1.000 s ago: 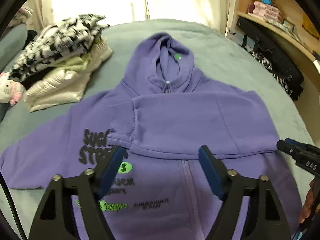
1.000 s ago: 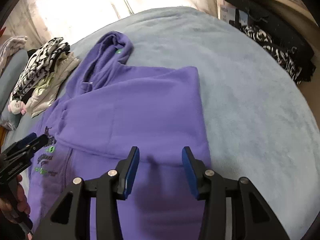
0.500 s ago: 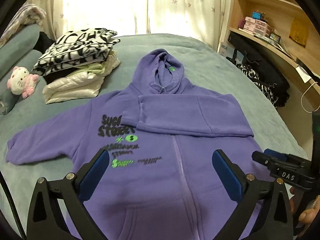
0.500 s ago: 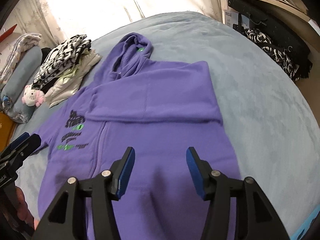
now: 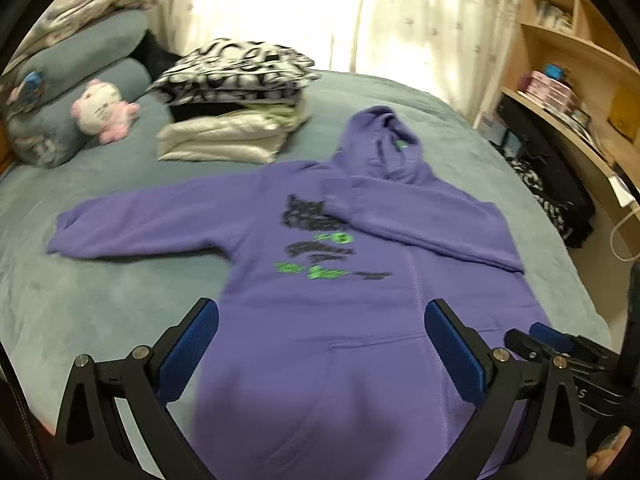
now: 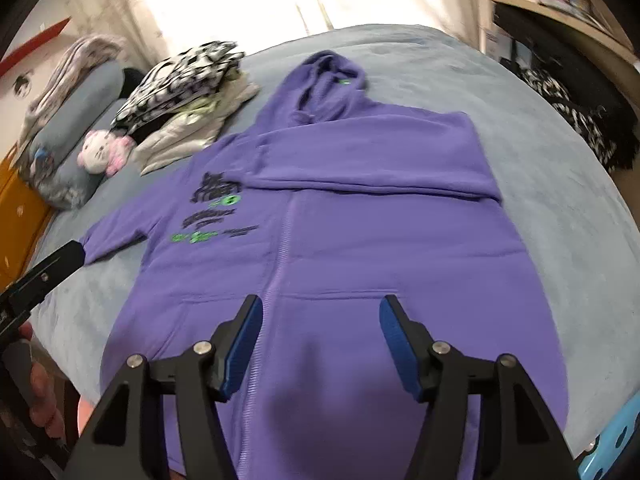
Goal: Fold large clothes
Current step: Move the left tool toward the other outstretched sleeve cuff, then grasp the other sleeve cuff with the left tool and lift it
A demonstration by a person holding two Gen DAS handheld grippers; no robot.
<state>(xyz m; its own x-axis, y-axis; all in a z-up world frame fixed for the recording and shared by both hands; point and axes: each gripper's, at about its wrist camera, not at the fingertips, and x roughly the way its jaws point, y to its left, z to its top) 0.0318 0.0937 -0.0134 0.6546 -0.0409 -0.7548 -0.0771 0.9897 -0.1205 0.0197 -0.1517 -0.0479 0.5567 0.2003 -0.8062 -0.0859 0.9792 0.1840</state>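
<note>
A purple zip-up hoodie with black and green lettering on its chest (image 5: 328, 320) lies face up across the middle of the grey-blue plush bed (image 5: 100, 300), hood toward the curtained window at the far edge. One sleeve is folded across the chest, its cuff near the lettering; the other sleeve (image 5: 152, 220) stretches out flat toward the pillow side of the bed.

The left gripper (image 5: 322, 340) hangs above the hem near the bed's near edge, its blue-padded jaws spread wide with nothing between them. The right gripper (image 6: 320, 336) hovers over the pocket area, jaws about half apart and opening, also empty; the cloth below is not touched.

Near the far corner, a folded stack of clothes topped by a black-and-white patterned garment (image 5: 236, 96) sits just beyond the outstretched sleeve. Beside it, a white and pink plush cat (image 5: 102, 108) leans against grey-blue bolster pillows (image 5: 80, 60). A wooden shelf unit (image 5: 580, 60) stands along the other side of the bed.
</note>
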